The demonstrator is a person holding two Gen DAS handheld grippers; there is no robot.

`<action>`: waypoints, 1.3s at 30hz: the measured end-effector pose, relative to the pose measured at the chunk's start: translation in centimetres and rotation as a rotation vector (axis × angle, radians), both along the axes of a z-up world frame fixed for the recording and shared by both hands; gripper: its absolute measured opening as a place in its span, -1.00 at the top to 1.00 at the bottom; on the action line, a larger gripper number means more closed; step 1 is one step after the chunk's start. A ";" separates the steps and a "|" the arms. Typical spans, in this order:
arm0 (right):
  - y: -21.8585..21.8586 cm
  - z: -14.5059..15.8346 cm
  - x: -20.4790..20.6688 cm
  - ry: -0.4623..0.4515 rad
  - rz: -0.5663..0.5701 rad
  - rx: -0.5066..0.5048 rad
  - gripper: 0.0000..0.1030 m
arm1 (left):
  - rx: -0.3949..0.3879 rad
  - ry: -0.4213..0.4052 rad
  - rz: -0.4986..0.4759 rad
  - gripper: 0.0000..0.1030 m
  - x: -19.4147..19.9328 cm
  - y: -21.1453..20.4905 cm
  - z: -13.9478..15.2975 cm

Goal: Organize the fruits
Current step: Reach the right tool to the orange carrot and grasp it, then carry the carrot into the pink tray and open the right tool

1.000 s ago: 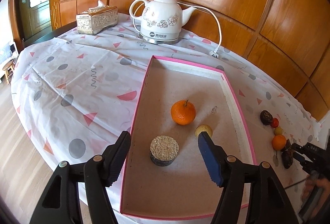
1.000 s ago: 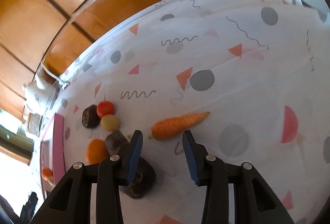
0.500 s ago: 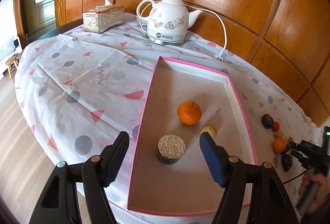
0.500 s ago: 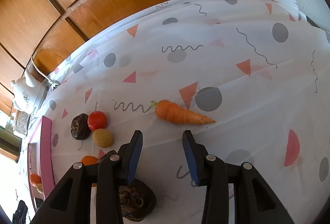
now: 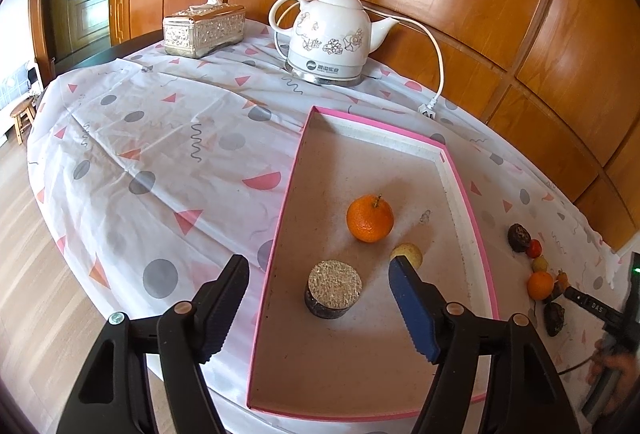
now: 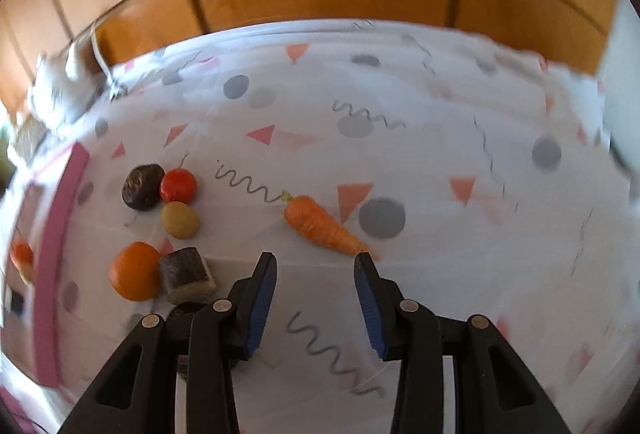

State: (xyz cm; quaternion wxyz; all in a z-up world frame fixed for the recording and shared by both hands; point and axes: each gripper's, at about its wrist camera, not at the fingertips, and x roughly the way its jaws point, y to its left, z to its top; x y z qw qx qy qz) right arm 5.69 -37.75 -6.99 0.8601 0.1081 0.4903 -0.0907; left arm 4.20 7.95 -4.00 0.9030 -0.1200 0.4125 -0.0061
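Pink tray point(image 5: 468, 190) holds tangerine point(image 5: 370, 219) + 2 items; approx 6 pcs plus carrot point(image 6: 322, 228) left on bench point(image 6: 440, 162). Both tongs, left point(image 5: 320, 304) & right point(image 6: 316, 296), released, empty.

left gripper point(image 5: 318, 298): jaws stood wide apart, nothing between the pads, fingers pointing toward 12 o'clock | right gripper point(image 6: 316, 298): jaws parted, nothing held, fingers pointing toward 12 o'clock, seen at 4 o'clock in the left wrist view
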 end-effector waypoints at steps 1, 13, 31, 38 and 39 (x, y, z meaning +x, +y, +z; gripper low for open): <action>0.0 0.1 0.2 -0.001 0.023 -0.019 0.21 | 0.002 -0.001 0.001 -0.42 0.0 0.0 0.1; 0.3 -2.0 3.7 0.069 0.161 -0.118 0.19 | 0.011 0.009 0.033 -0.43 -0.2 0.5 0.1; 0.6 -1.1 1.1 0.016 0.083 -0.134 0.64 | 0.002 0.014 0.060 -0.43 -0.7 1.2 0.1; 2.3 3.4 -1.2 -0.094 0.113 -0.091 0.64 | -0.018 0.013 0.074 -0.50 -0.9 1.6 0.0; 3.0 4.1 -1.4 -0.110 0.134 -0.075 0.64 | -0.019 0.013 0.075 -0.50 -1.0 1.6 0.1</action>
